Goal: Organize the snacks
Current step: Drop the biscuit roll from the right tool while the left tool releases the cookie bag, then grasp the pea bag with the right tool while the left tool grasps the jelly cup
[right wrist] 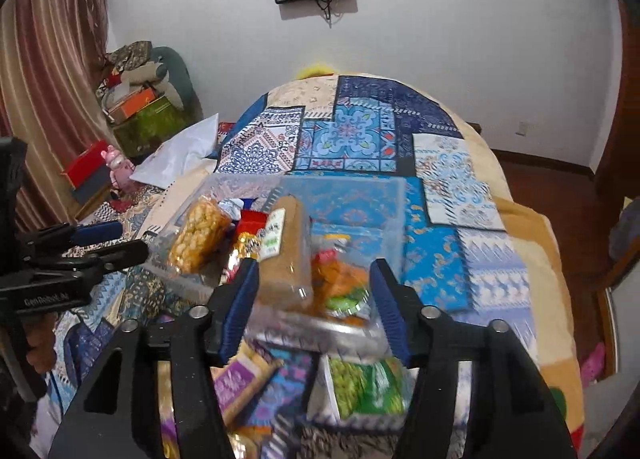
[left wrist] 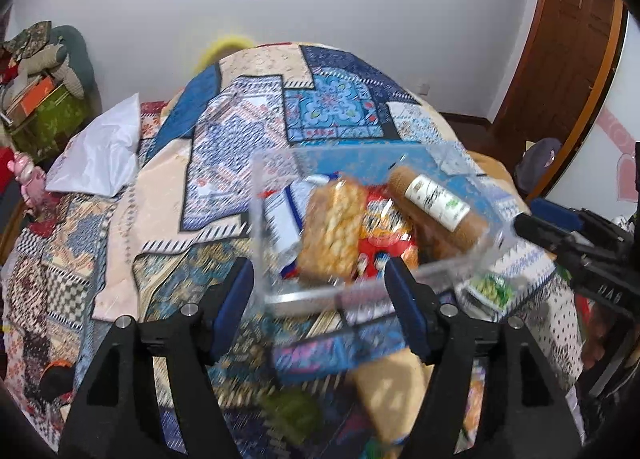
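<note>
Gaping left tongs (left wrist: 320, 283), right tongs (right wrist: 312, 287) flanking snack-filled clear bin (right wrist: 224, 183).

both grippers, left gripper (left wrist: 320, 279) and right gripper (right wrist: 314, 283), point downward with fingers parted.

Your left gripper (left wrist: 320, 279) stands with jaws apart at the near rim of the clear bin (left wrist: 276, 163), pads not pressing it. Inside lie a yellow snack pack (left wrist: 332, 227) and a brown roll (left wrist: 436, 207). The right gripper (left wrist: 532, 219) enters from the right.
</note>
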Available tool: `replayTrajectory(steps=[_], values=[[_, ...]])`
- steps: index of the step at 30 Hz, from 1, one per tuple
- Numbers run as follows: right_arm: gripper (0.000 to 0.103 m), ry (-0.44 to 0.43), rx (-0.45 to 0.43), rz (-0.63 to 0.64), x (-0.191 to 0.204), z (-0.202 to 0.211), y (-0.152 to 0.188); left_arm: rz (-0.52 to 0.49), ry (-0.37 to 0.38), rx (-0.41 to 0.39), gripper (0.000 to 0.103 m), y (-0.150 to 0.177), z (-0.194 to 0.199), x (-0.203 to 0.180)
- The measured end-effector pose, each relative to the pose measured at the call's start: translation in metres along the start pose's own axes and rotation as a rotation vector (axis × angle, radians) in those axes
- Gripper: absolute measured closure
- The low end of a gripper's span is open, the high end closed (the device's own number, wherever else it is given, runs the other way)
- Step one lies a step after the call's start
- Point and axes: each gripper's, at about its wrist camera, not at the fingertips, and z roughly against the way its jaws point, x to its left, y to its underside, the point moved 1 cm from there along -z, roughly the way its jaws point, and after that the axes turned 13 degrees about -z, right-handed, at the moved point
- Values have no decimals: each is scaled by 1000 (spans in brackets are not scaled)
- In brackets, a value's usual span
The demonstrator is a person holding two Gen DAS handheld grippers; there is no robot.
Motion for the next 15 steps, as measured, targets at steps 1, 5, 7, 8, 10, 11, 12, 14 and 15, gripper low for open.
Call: replayTrajectory(steps=[1, 5, 7, 8, 10, 11, 12, 14, 15], values=[[47, 4, 2, -4, -3, 4, 3, 2, -4, 7, 35, 5, 2, 2], [46, 16, 24, -14, -13, 11, 14, 14, -17, 51, 35, 30, 6, 8], [45, 24, 38, -19, -19, 13, 21, 28, -16, 79, 35, 46, 5, 10], [43, 29, 45, -20, -22, 14, 25, 35, -15, 91, 35, 52, 4, 11], [42, 40, 56, -23, -27, 14, 32, 51, -17, 124, 35, 67, 1, 13], [42, 46, 63, -25, -30, 15, 37, 56, -21, 141, 35, 73, -1, 12], [42, 51, 72, -26, -33, 15, 40, 55, -18, 156, 35, 79, -3, 11], [42, 61, 93, -31, -39, 13, 47, 52, -12, 177, 35, 90, -7, 7], [42, 65, 103, -34, -41, 11, 51, 53, -8, 185, 35, 94, -10, 6]])
